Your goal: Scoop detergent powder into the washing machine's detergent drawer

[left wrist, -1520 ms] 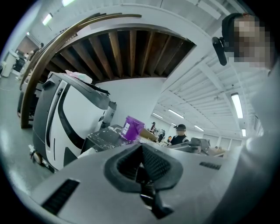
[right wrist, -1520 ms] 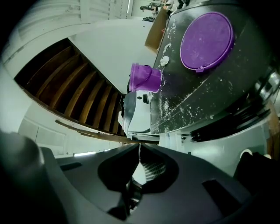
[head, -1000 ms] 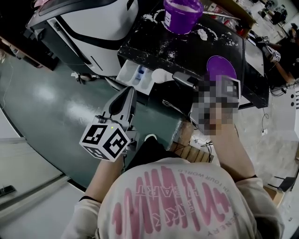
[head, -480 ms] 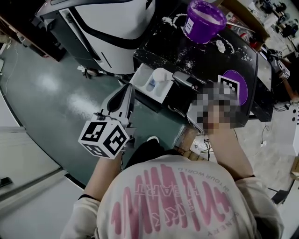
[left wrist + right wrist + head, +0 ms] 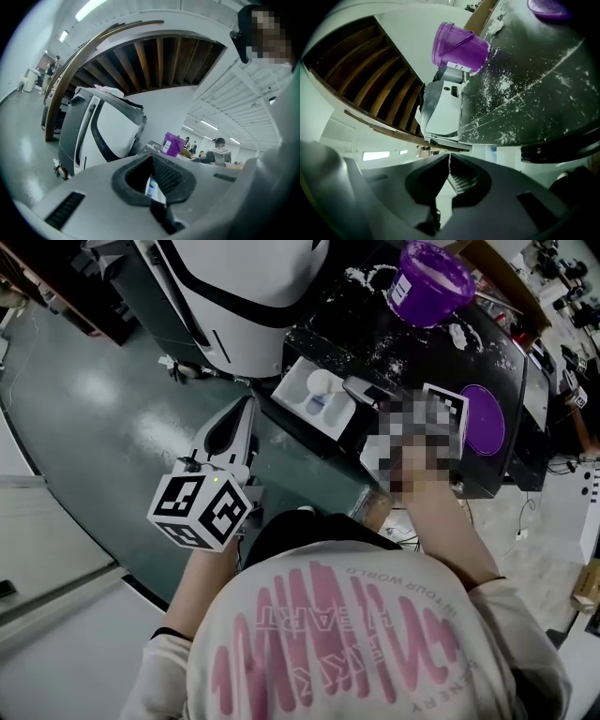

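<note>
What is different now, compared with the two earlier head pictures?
The right gripper, shut, has shifted from the purple lid toward the detergent drawer. Nothing visibly taken or let go. The left gripper stays short of the drawer; purple tub, lid and drawer lie as before.

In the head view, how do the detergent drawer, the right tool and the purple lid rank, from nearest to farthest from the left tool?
Measured from the left tool:
1. Detergent drawer: pulled open, just to the right of the left tool's tip.
2. Right tool: at the drawer's right side, beyond it.
3. Purple lid: flat on the black tabletop, farthest to the right.
</note>
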`<state>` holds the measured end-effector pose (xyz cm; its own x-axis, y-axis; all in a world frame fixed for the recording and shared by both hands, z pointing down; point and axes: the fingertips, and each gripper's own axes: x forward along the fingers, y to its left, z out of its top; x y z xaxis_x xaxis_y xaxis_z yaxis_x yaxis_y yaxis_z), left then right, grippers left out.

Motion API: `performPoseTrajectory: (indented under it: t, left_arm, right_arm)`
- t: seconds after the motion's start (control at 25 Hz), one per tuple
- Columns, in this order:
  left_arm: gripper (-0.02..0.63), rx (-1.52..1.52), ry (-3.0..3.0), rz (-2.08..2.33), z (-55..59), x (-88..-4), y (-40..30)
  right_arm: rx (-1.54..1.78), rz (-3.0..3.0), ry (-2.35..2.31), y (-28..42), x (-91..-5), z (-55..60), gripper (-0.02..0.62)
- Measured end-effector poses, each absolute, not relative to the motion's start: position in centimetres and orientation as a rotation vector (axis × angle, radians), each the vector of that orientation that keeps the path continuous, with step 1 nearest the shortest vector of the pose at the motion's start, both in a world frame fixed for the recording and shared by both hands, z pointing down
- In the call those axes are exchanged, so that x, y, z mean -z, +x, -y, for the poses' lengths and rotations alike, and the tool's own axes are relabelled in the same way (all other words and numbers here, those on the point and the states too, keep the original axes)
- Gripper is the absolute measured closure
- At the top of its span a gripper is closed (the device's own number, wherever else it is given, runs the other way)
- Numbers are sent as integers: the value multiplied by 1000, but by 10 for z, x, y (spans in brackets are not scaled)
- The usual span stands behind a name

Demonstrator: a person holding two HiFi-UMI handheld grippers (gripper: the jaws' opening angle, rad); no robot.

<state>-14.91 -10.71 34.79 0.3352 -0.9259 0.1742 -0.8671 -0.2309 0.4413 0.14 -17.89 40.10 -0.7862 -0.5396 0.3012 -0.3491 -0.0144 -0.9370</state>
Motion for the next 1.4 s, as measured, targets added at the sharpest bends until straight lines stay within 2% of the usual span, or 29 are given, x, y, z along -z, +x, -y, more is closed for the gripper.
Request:
performPoseTrajectory:
  t: [0.76, 1.4]
  left_arm:
    - [603, 170, 2002, 1709, 64, -365, -186]
    - [603, 203, 1993, 1683, 76, -371, -194]
  right_arm:
    - [1856, -2210, -1160, -22, -442, 186, 592]
    - [1834, -2270, -1332, -28, -460, 198, 592]
